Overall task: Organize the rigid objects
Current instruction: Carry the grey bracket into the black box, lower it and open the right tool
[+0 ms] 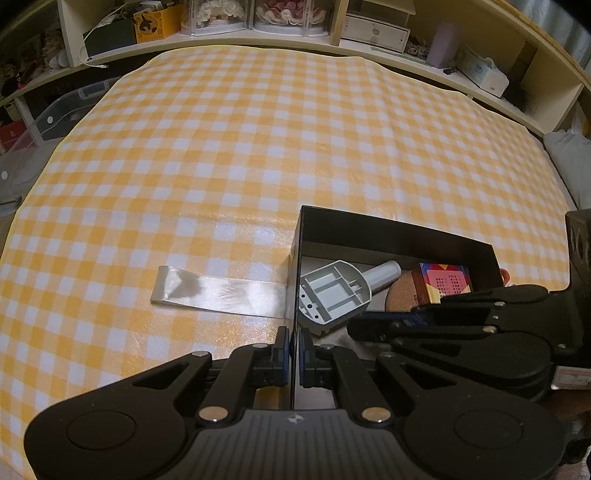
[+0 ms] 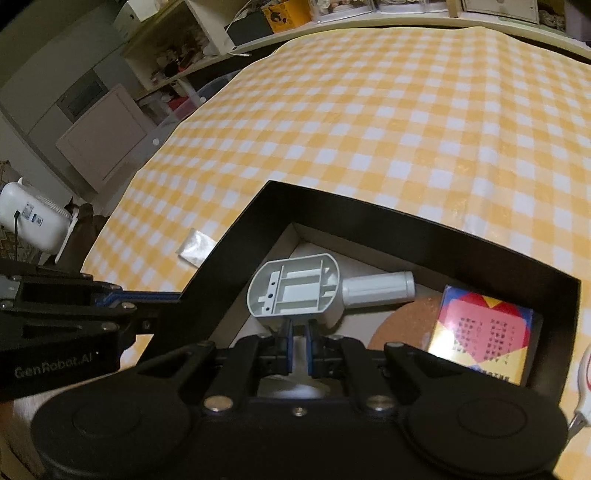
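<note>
A black open box stands on the yellow checked tablecloth. In it lie a grey plastic housing with a tube, a round cork coaster and a colourful card box. My left gripper is shut on the box's left wall. My right gripper is inside the box, jaws closed to a narrow gap on the lower rim of the grey housing; it also shows in the left wrist view.
A shiny silver ribbon strip lies on the cloth left of the box. Cluttered shelves run along the far edge. A white-and-red tool lies right of the box. A white appliance stands on the left.
</note>
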Available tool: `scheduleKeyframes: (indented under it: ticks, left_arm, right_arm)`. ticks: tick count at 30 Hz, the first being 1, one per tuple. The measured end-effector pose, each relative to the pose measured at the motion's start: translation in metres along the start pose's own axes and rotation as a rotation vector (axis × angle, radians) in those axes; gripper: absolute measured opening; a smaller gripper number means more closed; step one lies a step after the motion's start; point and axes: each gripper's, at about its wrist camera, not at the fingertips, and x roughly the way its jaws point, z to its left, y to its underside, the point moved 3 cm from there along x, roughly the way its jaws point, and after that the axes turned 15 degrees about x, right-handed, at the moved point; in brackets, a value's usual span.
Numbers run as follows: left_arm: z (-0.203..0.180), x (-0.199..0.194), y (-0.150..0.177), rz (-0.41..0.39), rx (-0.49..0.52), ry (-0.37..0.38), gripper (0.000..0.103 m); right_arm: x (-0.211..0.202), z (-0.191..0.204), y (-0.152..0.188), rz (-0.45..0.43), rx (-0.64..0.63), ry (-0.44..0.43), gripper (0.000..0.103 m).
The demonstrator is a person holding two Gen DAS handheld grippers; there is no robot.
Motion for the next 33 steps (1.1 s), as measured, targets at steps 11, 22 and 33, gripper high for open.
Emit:
scheduleKeyframes:
  ticks: [11,22,33]
  left_arm:
    - [0.002,-0.002,0.002,-0.003,-0.006,0.005,0.004]
    - [0.003,-0.004,0.002,-0.004,-0.022,0.016,0.004]
    - [0.004,-0.002,0.003,-0.002,-0.037,0.034,0.004]
  right_arm:
    - [-0.036,0.007,0.000,-0.162,-0.283,0.046,0.055]
    - [-0.008,0.021,0.011,-0.083,-0.713,0.130,0.070]
    - [0.017,0.039,0.006,0.045,-0.706,0.205,0.061]
